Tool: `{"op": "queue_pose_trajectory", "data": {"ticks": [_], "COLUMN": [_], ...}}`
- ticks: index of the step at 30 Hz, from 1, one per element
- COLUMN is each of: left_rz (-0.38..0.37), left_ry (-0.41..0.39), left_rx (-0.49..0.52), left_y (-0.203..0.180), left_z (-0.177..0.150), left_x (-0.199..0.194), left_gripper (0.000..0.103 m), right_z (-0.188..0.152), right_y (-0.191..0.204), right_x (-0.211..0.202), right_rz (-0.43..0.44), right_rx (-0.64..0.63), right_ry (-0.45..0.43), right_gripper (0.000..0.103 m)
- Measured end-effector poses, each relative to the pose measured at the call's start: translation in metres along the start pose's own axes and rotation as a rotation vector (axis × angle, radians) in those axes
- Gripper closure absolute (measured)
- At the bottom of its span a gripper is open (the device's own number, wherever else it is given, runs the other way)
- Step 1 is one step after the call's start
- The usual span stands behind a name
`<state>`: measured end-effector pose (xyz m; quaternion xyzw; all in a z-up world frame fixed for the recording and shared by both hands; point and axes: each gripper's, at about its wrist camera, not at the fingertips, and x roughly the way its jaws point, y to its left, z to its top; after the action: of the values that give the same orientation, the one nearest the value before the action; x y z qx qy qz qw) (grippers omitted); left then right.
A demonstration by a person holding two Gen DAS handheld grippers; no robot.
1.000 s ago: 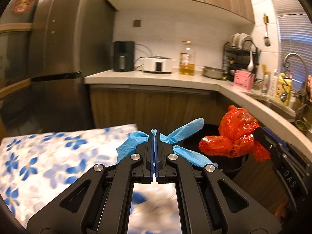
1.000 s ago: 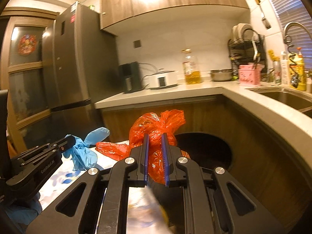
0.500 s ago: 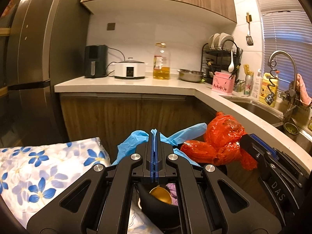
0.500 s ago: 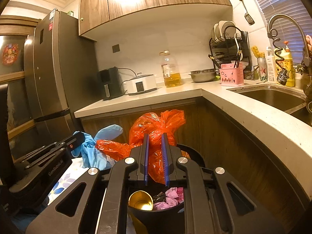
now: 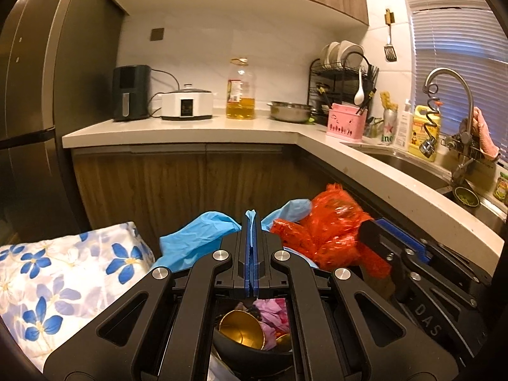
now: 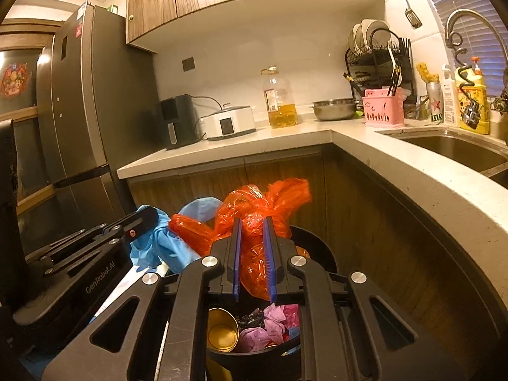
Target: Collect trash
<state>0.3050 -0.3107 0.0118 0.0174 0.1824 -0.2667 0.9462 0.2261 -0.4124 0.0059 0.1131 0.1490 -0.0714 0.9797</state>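
Observation:
My left gripper is shut on a crumpled blue glove, whose fingers stick out on both sides of the pads. My right gripper is shut on a crumpled orange plastic bag. Both hang above a black trash bin that holds a gold can and pink crumpled paper. In the left wrist view the orange bag and the right gripper are just to the right; the bin's contents show below my fingers. The right wrist view has the left gripper and the glove on its left.
A cloth with blue flowers covers a surface left of the bin. Wooden cabinets and an L-shaped white counter stand behind, with appliances, an oil bottle, a dish rack and a sink. A dark fridge is on the left.
Both grippers have moved rightwards and forwards from over the flowered cloth to above the bin, still carrying the glove and the bag. The bin's contents have come into view.

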Motion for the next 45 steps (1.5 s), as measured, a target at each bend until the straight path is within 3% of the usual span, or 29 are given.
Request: {"op": "queue_pose_trajectory", "data": {"ticks": [2, 4, 5, 7, 8, 9, 17, 18, 26, 30, 37, 45], "left_rz": [-0.01, -0.014, -0.008, 0.004, 0.004, 0.003, 0.04, 0.055, 0.198, 0.272, 0.336, 0.364], "left_ry": [0.01, 0.02, 0.028, 0.038, 0.04, 0.035, 0.014, 0.01, -0.002, 0.014, 0.014, 0.017], "left_rx": [0.01, 0.024, 0.03, 0.027, 0.018, 0.007, -0.056, -0.067, -0.086, -0.099, -0.104, -0.118], "left_y": [-0.001, -0.003, -0.002, 0.0, 0.003, 0.006, 0.024, 0.028, 0.052, 0.066, 0.076, 0.083], "left_z": [-0.003, -0.004, -0.006, -0.007, -0.008, -0.008, -0.009, -0.009, -0.022, -0.034, -0.046, -0.062], "left_x": [0.004, 0.008, 0.009, 0.011, 0.011, 0.01, -0.007, -0.011, -0.063, -0.098, -0.152, -0.211], "left_gripper": [0.103, 0.102, 0.099, 0.085, 0.068, 0.057, 0.032, 0.025, 0.006, 0.006, 0.006, 0.006], "right_z": [-0.002, -0.003, -0.003, -0.003, -0.004, -0.004, -0.005, -0.005, -0.009, -0.012, -0.019, -0.026], "right_y": [-0.002, -0.002, -0.003, -0.006, -0.007, -0.009, -0.01, -0.009, 0.016, 0.031, 0.062, 0.092], "right_x": [0.004, 0.005, 0.006, 0.006, 0.005, 0.004, -0.006, -0.008, -0.026, -0.038, -0.069, -0.112], "right_rz": [-0.002, -0.009, -0.014, -0.017, -0.024, -0.028, -0.053, -0.053, -0.085, -0.086, -0.078, -0.076], "right_rx": [0.001, -0.004, -0.004, 0.003, 0.007, 0.01, 0.024, 0.022, -0.028, -0.053, -0.095, -0.121], "right_ry": [0.015, 0.025, 0.026, 0.027, 0.028, 0.029, 0.029, 0.027, 0.045, 0.061, 0.084, 0.085], "right_gripper": [0.088, 0.08, 0.071, 0.067, 0.067, 0.067, 0.048, 0.043, 0.017, 0.015, 0.008, 0.008]}}
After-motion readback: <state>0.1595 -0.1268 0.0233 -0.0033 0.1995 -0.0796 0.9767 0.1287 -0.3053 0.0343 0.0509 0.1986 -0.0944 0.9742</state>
